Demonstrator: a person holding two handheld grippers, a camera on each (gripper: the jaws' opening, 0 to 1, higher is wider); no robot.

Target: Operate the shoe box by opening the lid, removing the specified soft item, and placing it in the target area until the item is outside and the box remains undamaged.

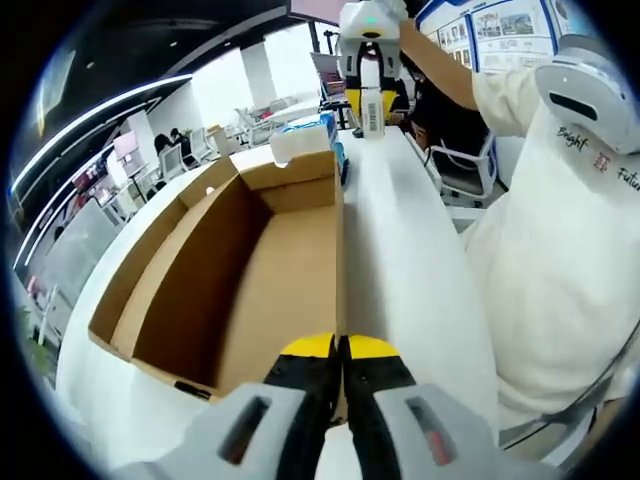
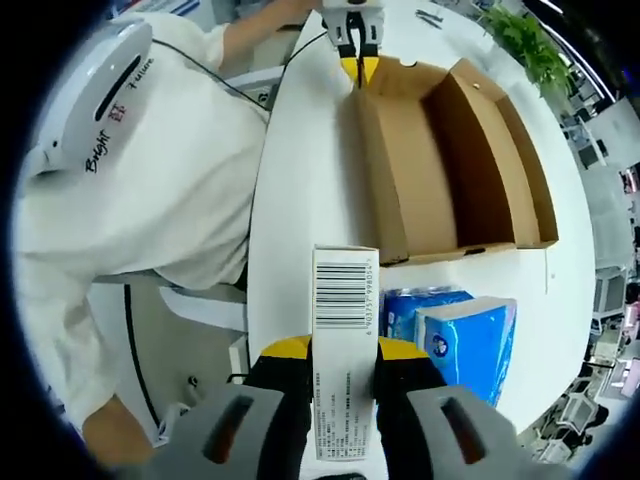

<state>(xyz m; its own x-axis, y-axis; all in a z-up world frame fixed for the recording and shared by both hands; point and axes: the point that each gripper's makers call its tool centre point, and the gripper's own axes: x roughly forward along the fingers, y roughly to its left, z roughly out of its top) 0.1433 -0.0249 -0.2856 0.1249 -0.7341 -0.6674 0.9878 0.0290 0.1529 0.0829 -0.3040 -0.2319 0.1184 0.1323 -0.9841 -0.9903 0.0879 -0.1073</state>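
An open brown cardboard shoe box (image 1: 255, 270) lies on the white table, and its inside looks bare. My left gripper (image 1: 340, 350) is shut on the top edge of the box's near right wall; the right gripper view has it at the box's far corner (image 2: 355, 65). My right gripper (image 2: 340, 350) is shut on a narrow white carton (image 2: 345, 295) with a barcode, held above the table edge. That same gripper and carton (image 1: 370, 105) appear beyond the box in the left gripper view. Blue soft tissue packs (image 2: 465, 335) lie on the table beside the box's end (image 1: 310, 135).
A person in a white hoodie (image 1: 560, 260) stands along the table's long edge (image 2: 170, 180). The white table (image 1: 410, 260) runs between the box and the person. An office chair (image 1: 460, 165) and desks stand behind. A green plant (image 2: 525, 45) sits past the box.
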